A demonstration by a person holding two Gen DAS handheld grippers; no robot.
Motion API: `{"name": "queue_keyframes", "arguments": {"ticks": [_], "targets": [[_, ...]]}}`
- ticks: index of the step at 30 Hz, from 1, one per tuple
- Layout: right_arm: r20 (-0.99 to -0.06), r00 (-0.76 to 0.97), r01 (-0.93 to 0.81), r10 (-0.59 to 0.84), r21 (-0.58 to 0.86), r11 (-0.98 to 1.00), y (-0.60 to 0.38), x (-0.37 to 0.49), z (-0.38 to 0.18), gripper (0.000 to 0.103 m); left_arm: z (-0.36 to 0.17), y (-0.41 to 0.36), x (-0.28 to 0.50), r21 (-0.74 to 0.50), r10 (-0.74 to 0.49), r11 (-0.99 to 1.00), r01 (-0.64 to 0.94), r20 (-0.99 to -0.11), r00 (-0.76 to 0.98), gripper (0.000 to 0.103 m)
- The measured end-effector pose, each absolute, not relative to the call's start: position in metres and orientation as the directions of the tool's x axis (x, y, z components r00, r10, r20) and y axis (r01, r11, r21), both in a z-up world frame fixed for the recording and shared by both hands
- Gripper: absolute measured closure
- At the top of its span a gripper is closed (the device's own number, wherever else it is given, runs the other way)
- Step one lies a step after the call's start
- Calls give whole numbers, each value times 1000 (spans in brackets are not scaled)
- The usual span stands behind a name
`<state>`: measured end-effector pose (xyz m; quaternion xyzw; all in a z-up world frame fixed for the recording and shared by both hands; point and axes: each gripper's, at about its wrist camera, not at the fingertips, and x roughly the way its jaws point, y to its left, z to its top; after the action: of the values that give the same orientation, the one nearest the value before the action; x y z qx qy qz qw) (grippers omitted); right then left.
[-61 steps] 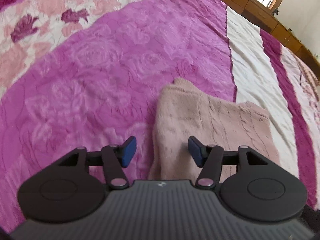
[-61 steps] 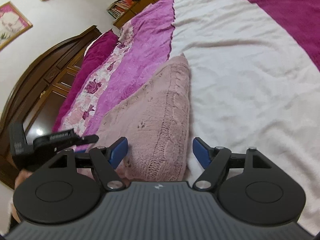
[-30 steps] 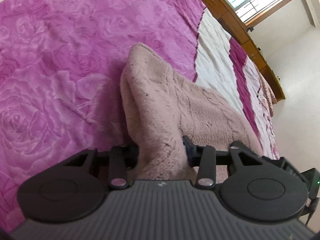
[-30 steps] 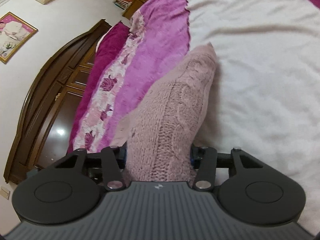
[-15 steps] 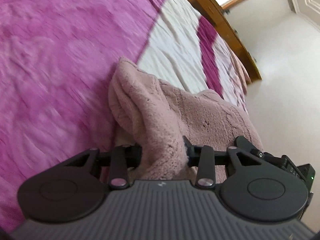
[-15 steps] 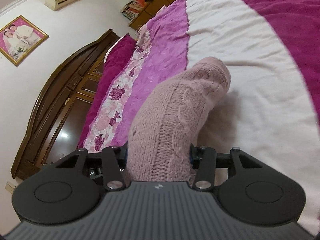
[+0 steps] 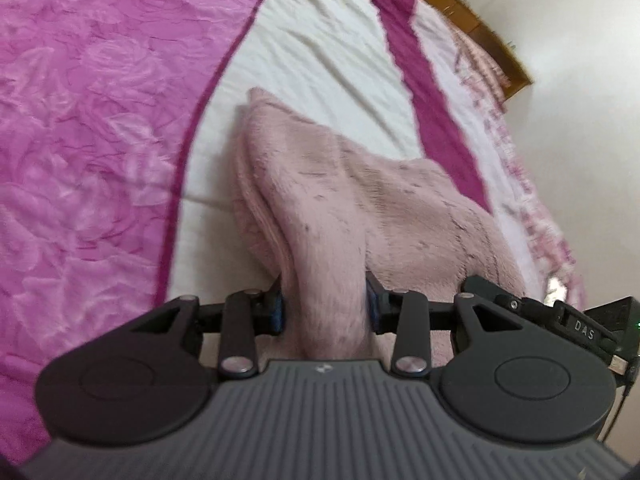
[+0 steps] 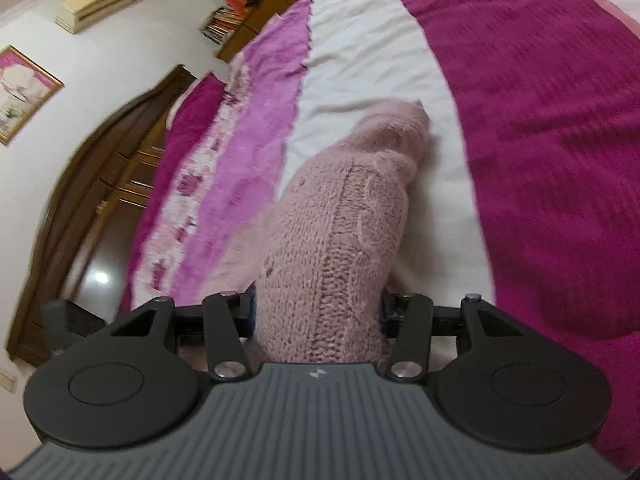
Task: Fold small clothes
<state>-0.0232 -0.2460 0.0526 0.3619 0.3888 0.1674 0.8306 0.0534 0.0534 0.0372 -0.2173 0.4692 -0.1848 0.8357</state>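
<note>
Nearest in the left wrist view, the left claw [image 7: 324,312] is clamped on a bunched edge of the pink knit [image 7: 360,200], its blue pads pressed into the fleecy side from both flanks. The right claw [image 8: 316,314] is likewise clamped on the knit [image 8: 340,232], here gripping a cable-stitched edge. The right claw's body shows at the right margin of the left view, so the two sit close beside each other.

Beyond the claws, the knit rises off the bed [image 7: 320,60] and drapes forward, its far end resting on the white stripe of the bedspread, between the light purple band and the dark magenta band. Both views are blurred, so the garment's exact shape is hard to tell.

This looks like the fold itself: one edge lifted by both claws, ready to be carried over the part lying on the bed. The next move calls for bringing both claws forward together, level, laying the held edge onto the far edge, and only then opening.
</note>
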Motion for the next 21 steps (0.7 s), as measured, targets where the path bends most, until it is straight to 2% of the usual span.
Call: {"name": "queue_keyframes", "arguments": {"ticks": [2,6,15,21], "targets": [[-547,628,23,553,724,689,-245,-24,41,46,33,57,52,-524,-504,845,106,-715,485,59],[-530,620,59,578,766,640,-252,-31,24,43,33,61,47,-517,-495,850,103,-715,493,57],[-562,654,39,506,694,719,-247,-52,44,32,55,53,19,-375,-377,919,121,-749,544,53],[-572,675,24,466,648,761,-248,-73,60,24,68,48,-3,-287,-286,954,92,-764,579,40]]}}
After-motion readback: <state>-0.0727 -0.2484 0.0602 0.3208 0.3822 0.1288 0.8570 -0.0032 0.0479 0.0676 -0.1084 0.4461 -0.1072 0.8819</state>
